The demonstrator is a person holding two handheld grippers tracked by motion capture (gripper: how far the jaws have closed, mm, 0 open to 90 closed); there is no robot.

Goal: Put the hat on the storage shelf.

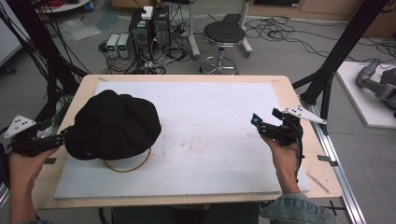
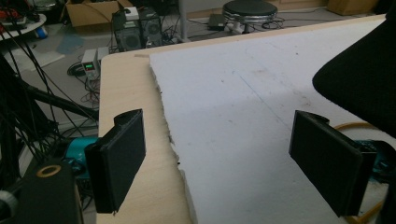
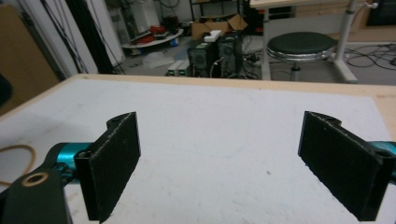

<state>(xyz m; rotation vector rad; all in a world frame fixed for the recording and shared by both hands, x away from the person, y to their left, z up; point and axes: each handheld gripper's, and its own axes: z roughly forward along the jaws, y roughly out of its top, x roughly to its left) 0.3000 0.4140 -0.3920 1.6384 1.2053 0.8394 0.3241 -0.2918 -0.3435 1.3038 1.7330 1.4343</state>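
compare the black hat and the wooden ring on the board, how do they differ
The black hat is a soft, domed, dark cloth mass; the wooden ring is a thin, tan, open hoop lying flat. The hat looks much bulkier and shows whole, while the ring is mostly hidden under the hat, with an arc peeking out at the near edge. Both sit on the left part of the white board, near the left gripper.

black stool (image 1: pixel 224 33), computer towers (image 1: pixel 150 28) on floor, tangled cables (image 1: pixel 299 37)
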